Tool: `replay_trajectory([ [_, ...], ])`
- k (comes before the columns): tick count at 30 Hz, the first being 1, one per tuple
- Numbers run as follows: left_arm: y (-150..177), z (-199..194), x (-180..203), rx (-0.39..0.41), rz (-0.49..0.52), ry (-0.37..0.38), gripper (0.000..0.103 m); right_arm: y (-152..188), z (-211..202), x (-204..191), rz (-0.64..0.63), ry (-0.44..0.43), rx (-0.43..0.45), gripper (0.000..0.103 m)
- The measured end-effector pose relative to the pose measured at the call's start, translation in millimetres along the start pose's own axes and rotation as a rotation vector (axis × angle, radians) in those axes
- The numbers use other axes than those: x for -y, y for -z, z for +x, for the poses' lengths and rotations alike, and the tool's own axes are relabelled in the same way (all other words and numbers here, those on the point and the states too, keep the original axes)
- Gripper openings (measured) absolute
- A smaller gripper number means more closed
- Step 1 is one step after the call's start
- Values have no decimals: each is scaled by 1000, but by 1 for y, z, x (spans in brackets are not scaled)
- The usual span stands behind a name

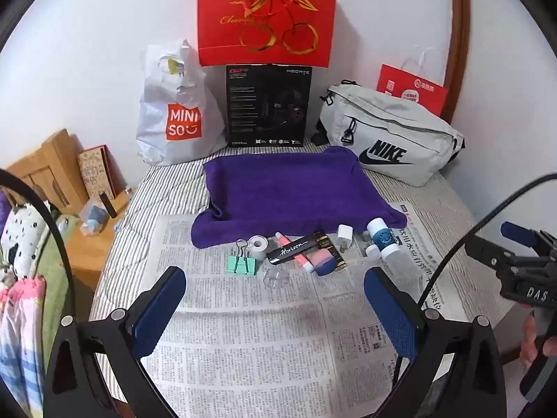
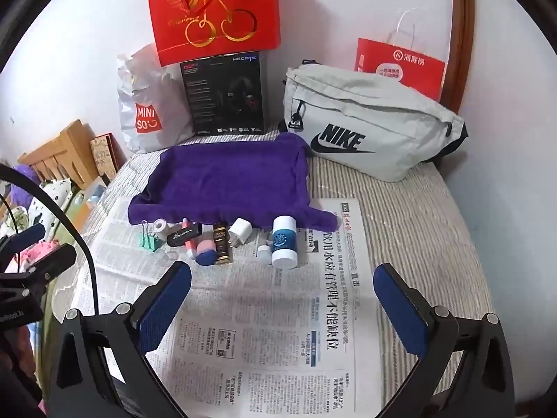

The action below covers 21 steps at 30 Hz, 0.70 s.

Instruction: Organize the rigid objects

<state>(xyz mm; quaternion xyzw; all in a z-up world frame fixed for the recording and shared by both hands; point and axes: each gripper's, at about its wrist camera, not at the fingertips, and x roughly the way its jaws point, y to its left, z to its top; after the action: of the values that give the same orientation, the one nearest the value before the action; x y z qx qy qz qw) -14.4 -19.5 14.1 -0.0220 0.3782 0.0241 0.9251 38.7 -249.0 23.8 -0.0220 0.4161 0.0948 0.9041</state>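
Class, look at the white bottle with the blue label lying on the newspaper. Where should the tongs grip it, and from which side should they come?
Grip the bottle across its blue-labelled middle, coming down from above. It lies on its side on the newspaper, so its round body is exposed on top. A small white cap sits close on its left, so probably keep the right tongs, now open and empty, clear of that side.

The black box (image 1: 267, 104) hides its top behind the red bag (image 1: 266, 14); newspaper (image 1: 250, 331) print is unreadably small.
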Motion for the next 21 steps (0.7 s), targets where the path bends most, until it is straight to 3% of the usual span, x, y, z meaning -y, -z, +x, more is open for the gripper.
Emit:
replay_trajectory([
  [21, 6, 6, -1, -16, 16, -2, 103, 1, -3, -3, 11, 5, -6, 103],
])
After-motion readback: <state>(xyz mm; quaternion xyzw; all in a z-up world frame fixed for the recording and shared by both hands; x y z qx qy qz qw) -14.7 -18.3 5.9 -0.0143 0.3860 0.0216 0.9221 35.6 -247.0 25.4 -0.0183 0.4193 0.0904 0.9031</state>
